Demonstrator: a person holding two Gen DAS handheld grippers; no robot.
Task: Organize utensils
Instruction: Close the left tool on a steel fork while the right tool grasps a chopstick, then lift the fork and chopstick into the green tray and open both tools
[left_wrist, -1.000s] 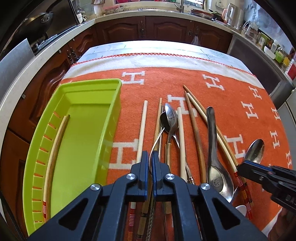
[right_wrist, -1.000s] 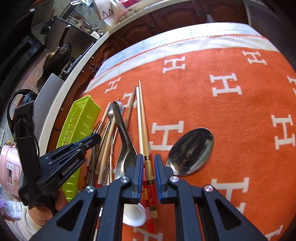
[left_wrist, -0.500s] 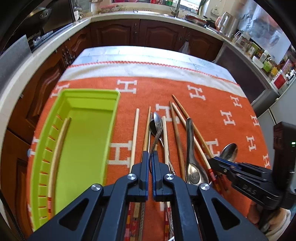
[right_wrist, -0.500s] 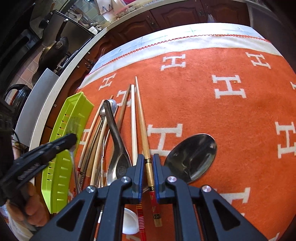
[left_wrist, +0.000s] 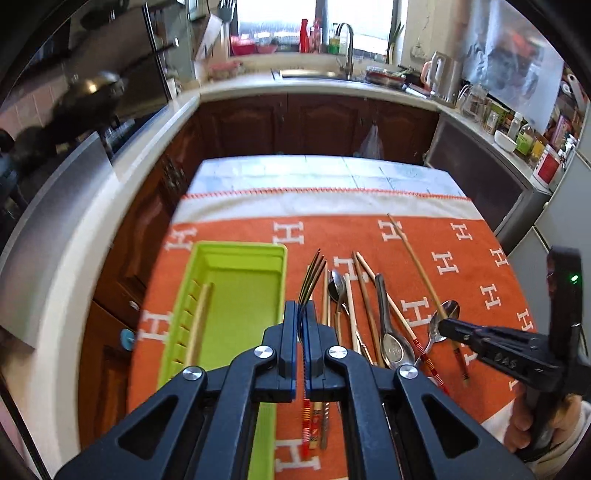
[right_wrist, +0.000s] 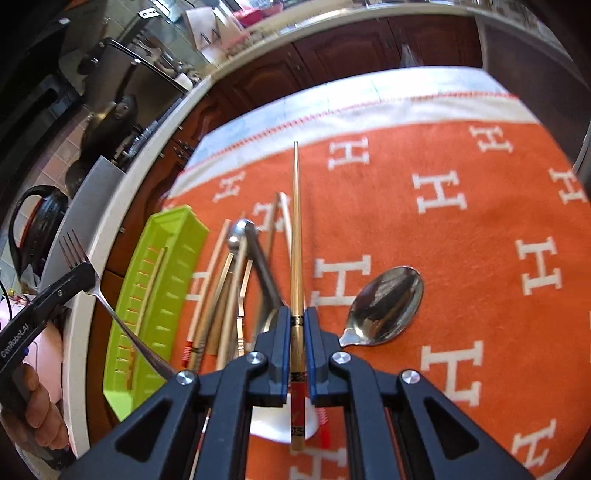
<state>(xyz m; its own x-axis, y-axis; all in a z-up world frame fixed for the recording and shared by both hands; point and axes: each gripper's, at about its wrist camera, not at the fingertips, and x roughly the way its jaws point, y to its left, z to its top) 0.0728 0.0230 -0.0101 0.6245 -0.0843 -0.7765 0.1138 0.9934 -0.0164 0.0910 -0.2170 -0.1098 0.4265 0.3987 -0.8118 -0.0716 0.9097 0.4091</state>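
Left wrist view: table (left_wrist: 325, 168) under an orange blanket (left_wrist: 461, 258) with white H marks. Green tray (left_wrist: 240, 254) at the left side of the blanket, one chopstick (left_wrist: 199, 321) lying along its slotted wall. Just right of the tray, a row of chopsticks and spoons (left_wrist: 369, 314) flat on the blanket.

Left hand-held gripper (left_wrist: 303, 310): jaws clamped on a fork (left_wrist: 312, 280), tines sticking out forward past the tips, held clear above the blanket. In the right wrist view the fork handle slants down behind the jaws.

Right hand-held gripper (right_wrist: 297, 317): jaws have just been closing and now pinch a gold chopstick (right_wrist: 296, 229) near its decorated end; its long end points away, the tip raised. A large spoon (right_wrist: 384, 306) lies just right of this gripper, on the blanket.
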